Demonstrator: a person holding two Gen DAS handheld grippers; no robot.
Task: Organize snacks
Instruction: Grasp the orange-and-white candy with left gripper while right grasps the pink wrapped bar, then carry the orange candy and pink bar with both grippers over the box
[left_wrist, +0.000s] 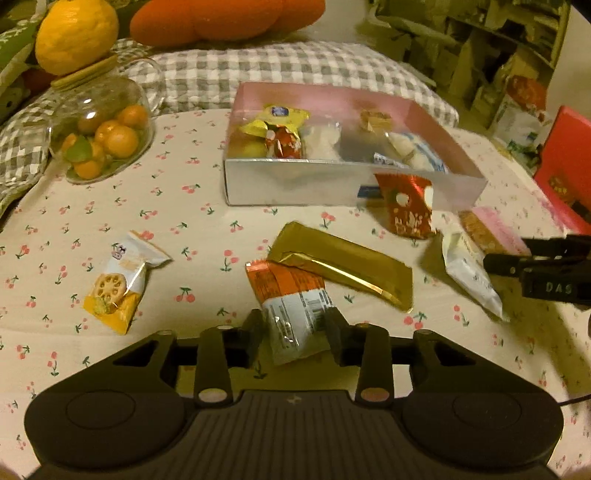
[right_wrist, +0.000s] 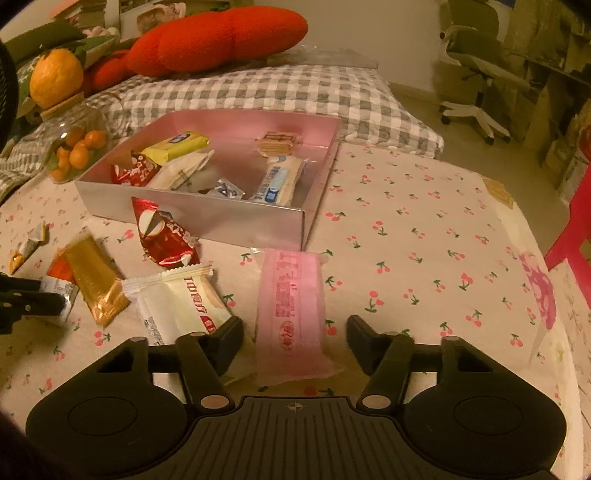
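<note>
A silver box (left_wrist: 295, 184) with a pink inside holds several snack packets; it also shows in the right wrist view (right_wrist: 207, 214). My left gripper (left_wrist: 295, 326) has its fingers touching both sides of an orange-and-white packet (left_wrist: 291, 302) lying on the cloth. A gold packet (left_wrist: 343, 266) lies partly over that packet. A red packet (left_wrist: 408, 206) leans on the box front. My right gripper (right_wrist: 293, 332) is open around a pink packet (right_wrist: 291, 310) on the cloth, with gaps on both sides. A white packet (right_wrist: 181, 302) lies to its left.
A lotus-root chip packet (left_wrist: 118, 280) lies at the left. A glass jar of small oranges (left_wrist: 99, 136) lies on its side at the back left. A red box (left_wrist: 565, 173) stands at the right. A checked cushion (left_wrist: 288, 70) lies behind the silver box.
</note>
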